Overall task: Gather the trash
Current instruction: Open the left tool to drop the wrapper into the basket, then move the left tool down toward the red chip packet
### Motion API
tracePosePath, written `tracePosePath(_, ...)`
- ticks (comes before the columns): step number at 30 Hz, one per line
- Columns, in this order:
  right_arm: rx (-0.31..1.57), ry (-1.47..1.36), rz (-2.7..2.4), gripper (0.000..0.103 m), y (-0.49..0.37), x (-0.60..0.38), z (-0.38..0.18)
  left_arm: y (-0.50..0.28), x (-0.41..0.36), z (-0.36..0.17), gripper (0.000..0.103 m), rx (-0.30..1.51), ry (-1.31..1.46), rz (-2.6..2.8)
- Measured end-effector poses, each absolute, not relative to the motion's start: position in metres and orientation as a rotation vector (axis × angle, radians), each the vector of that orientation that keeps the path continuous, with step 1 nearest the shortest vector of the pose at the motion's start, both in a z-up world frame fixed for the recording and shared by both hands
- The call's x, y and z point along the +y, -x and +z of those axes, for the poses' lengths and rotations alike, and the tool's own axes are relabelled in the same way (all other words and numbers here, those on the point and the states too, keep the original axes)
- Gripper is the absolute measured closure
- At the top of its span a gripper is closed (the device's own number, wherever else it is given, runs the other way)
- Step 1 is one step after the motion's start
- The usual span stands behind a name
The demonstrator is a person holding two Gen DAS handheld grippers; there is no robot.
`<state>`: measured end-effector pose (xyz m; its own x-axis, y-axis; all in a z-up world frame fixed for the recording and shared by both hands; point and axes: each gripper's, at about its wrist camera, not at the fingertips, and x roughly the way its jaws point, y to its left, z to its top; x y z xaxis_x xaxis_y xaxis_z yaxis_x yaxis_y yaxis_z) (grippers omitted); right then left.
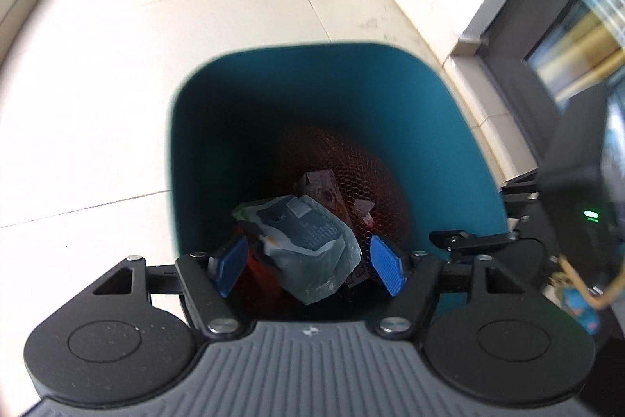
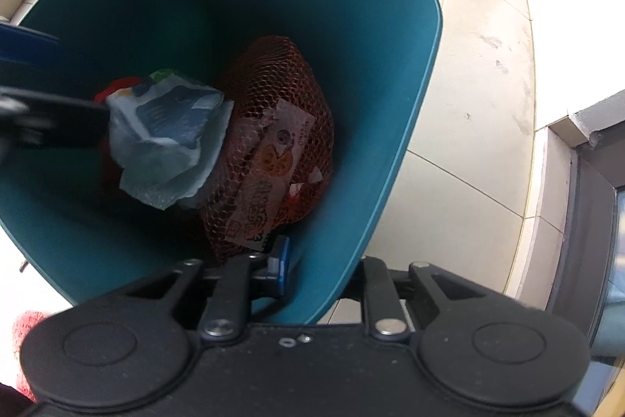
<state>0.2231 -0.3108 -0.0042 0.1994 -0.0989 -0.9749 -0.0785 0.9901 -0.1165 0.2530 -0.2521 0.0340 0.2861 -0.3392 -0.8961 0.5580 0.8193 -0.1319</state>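
The left hand-held gripper (image 1: 310, 266) stands spread around a crumpled wrapper (image 1: 308, 245) in the teal bin (image 1: 429, 127); print unreadable.

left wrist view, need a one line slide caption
Left hand-held gripper open above the teal bin, crumpled pale wrapper between its blue pads, red mesh bag below.

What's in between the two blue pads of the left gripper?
In the left wrist view, a crumpled pale wrapper sits between the left gripper's open pads, above the teal bin.
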Motion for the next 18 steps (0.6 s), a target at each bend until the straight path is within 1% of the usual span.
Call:
tracePosePath(6, 1.386, 0.167, 0.007, 0.084, -0.224, -0.310, -0.007, -0.252, -0.218, 0.060, 0.034, 1.092, -0.171, -0.535)
tracePosePath(11, 1.396, 0.181, 0.021, 0.084, -0.225, -0.307, -0.010, -0.249, -0.165, 0.074, 0.033, 1.061, -0.171, -0.437)
tracePosePath(12, 1.396, 0.183, 0.023, 0.083, -0.225, -0.306, -0.011, -0.248, -0.154, 0.074, 0.031, 1.060, -0.169, -0.413)
tracePosePath(13, 1.397, 0.181, 0.024, 0.083, -0.225, -0.306, -0.011, -0.247, -0.142, 0.072, 0.026, 1.063, -0.165, -0.385)
tracePosePath(18, 1.399, 0.180, 0.028, 0.083, -0.225, -0.306, -0.012, -0.241, -0.091, 0.051, 0.025, 1.110, -0.140, -0.273)
